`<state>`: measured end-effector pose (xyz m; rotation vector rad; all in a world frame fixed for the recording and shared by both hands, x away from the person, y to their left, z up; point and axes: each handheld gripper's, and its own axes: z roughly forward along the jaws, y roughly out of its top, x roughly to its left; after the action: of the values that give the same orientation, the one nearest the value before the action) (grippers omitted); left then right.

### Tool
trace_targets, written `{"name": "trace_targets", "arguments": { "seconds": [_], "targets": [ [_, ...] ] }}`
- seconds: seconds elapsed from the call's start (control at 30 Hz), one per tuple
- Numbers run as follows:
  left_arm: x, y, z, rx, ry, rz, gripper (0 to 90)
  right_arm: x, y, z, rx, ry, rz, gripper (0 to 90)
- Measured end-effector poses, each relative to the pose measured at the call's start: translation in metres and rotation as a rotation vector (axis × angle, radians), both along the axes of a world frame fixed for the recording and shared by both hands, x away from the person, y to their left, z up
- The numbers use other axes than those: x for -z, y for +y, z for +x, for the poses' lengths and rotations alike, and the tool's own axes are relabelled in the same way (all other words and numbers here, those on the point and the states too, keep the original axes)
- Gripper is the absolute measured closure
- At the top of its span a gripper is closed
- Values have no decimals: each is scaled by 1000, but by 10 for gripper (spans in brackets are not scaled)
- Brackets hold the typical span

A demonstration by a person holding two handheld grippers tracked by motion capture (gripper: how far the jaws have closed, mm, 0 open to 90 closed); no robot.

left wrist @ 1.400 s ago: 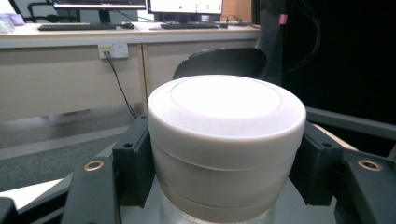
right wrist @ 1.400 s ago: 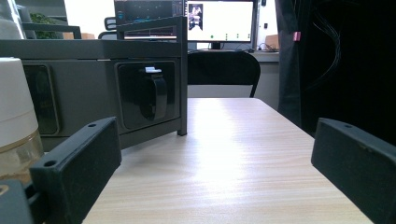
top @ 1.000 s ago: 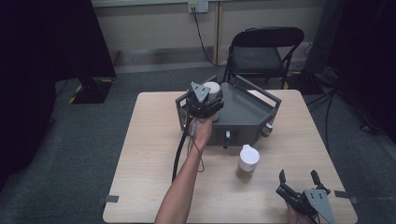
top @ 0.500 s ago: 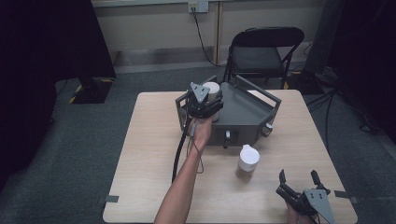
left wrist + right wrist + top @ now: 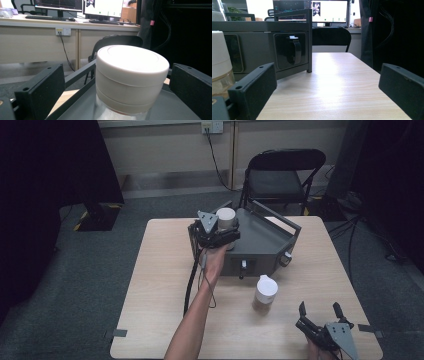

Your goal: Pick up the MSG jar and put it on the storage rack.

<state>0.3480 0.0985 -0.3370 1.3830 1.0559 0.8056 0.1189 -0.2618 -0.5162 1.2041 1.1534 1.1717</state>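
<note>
The white-capped jar (image 5: 130, 82) stands on the grey tray top of the dark metal rack (image 5: 265, 242), at its near left corner, upright and resting on its own base. The left hand-held gripper (image 5: 220, 231) is level with it, and its jaws have just been opening: they now stand spread on either side of the white lid (image 5: 225, 216), with clear gaps and no pad pressing, so the jar looks set down there rather than carried. The left gripper view shows those gaps and the clear glass below the lid, which the high view hides behind the gripper's body. A second white-lidded jar (image 5: 265, 294) stands on the desk (image 5: 160, 270) in front of the rack. At the near right corner the right hand-held gripper (image 5: 320, 312) rests low, jaws spread with nothing between them, seemingly waiting. Its own view shows the rack's front latch (image 5: 294, 51).
</note>
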Motion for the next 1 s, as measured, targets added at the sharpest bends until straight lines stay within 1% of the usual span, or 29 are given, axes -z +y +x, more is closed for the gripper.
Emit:
{"name": "trace_targets", "arguments": {
  "seconds": [0.13,0.23,0.27,0.4,0.47,0.57,0.63,0.73,0.8,0.93,1.0],
  "targets": [
    [2,1,-3,2,-7,0,0,0,0,0,1,0,0,1],
    [2,1,-4,-1,-5,13,0,0,0,0,1,0,0,1],
    [3,2,-5,1,-5,10,0,0,0,0,1,0,0,1],
    [5,5,-10,3,-18,7,0,0,0,0,1,0,0,1],
    [4,6,-12,4,-18,19,0,0,0,0,1,0,0,1],
    [6,9,-16,8,-28,12,0,0,0,0,1,0,0,1],
    [8,10,-19,4,-34,20,0,0,0,0,3,0,0,1],
    [9,12,-24,-6,-29,19,0,0,1,0,3,0,0,1],
    [9,13,-26,-12,-29,28,1,0,1,0,3,0,0,1],
    [11,16,-31,-11,-26,33,0,0,1,0,4,0,0,1],
    [13,18,-35,-8,-30,23,0,0,1,0,4,0,0,1]
  ]
}}
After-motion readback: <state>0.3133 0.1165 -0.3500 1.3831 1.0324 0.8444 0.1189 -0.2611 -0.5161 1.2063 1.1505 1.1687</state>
